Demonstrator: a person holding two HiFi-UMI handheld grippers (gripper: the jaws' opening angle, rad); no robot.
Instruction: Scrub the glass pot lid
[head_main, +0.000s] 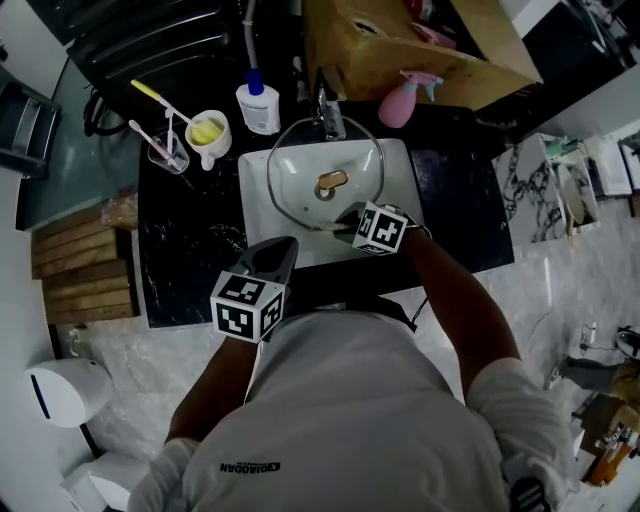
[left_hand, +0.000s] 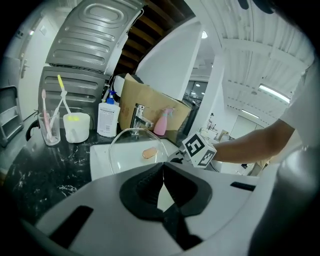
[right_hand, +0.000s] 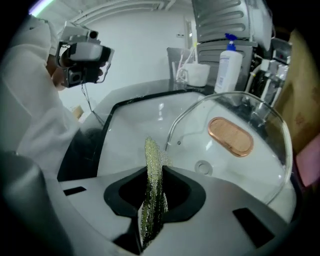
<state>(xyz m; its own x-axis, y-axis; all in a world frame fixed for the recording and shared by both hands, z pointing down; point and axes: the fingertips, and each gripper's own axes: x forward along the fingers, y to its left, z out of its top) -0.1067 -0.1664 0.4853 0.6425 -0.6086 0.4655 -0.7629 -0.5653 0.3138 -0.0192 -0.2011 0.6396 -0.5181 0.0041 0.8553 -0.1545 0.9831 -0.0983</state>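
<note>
One glass pot lid (copper-coloured knob) leans in the white sink, just beyond the right gripper. That gripper's jaws clamp one green scouring pad, which only its own view shows. The left gripper, jaws pressed together on nothing, hangs nearer; far left stand two toothbrushes, one mug and one pump bottle, its label too small to read.

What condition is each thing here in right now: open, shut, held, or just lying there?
Left hand-held gripper: shut, empty.
Right hand-held gripper: shut on the scouring pad.
Scouring pad: clamped upright between the jaws.
Glass pot lid: tilted in the sink, knob side up, not gripped.
Cardboard box: top open.
</note>
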